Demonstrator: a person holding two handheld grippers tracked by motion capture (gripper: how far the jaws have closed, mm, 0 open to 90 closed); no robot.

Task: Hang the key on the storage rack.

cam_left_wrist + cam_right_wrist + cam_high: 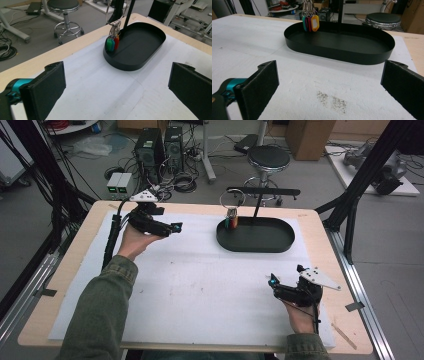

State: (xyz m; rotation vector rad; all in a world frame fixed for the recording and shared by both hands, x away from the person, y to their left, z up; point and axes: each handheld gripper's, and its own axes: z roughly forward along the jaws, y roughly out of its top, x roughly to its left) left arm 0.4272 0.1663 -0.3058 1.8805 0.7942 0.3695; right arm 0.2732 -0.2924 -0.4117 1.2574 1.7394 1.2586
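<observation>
Key tags [231, 222] hang on ring from stand hook, over tray's [260, 246] left end. Left gripper [176, 227] left of tray, right gripper [272, 281] near its front; both spread, empty. Risk: clumsy grab swings tags, tips stand.
</observation>
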